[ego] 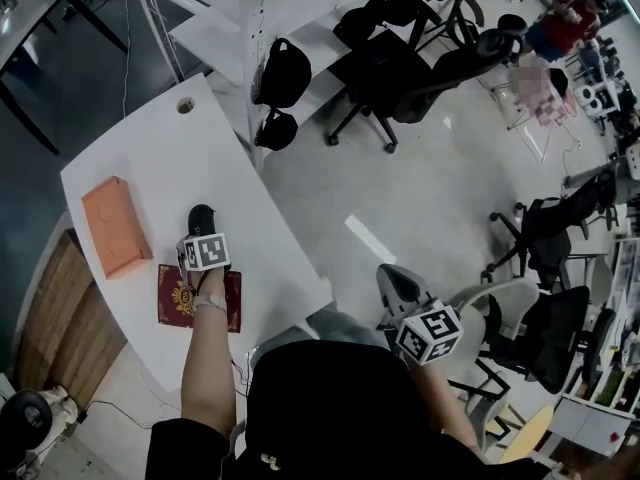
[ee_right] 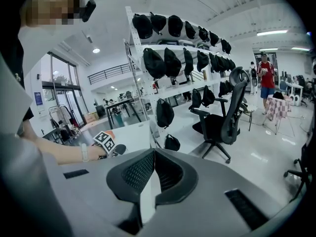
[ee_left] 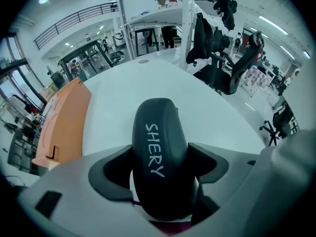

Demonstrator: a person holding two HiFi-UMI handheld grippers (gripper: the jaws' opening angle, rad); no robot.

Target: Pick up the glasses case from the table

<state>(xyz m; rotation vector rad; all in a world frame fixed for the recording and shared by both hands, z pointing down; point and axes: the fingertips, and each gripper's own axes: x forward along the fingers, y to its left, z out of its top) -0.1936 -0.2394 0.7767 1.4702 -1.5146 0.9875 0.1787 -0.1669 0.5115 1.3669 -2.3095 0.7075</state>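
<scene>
Straddling the black oval hard-shell glasses case (ee_left: 157,132) on the white table (ego: 150,158), the left gripper (ee_left: 159,168) stands wide open for clamping; the right gripper (ee_right: 152,174), closed and empty, idles off-table to the right.

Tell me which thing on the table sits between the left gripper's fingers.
The black glasses case. The orange box and the red booklet lie outside the fingers.

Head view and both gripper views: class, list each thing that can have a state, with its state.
glasses case: closed, lying on the table, between the left jaws.
left gripper: open, jaws astride the case.
right gripper: shut, empty, held off the table.
orange box: closed, flat on the table.
red booklet: closed, flat on the table.
</scene>
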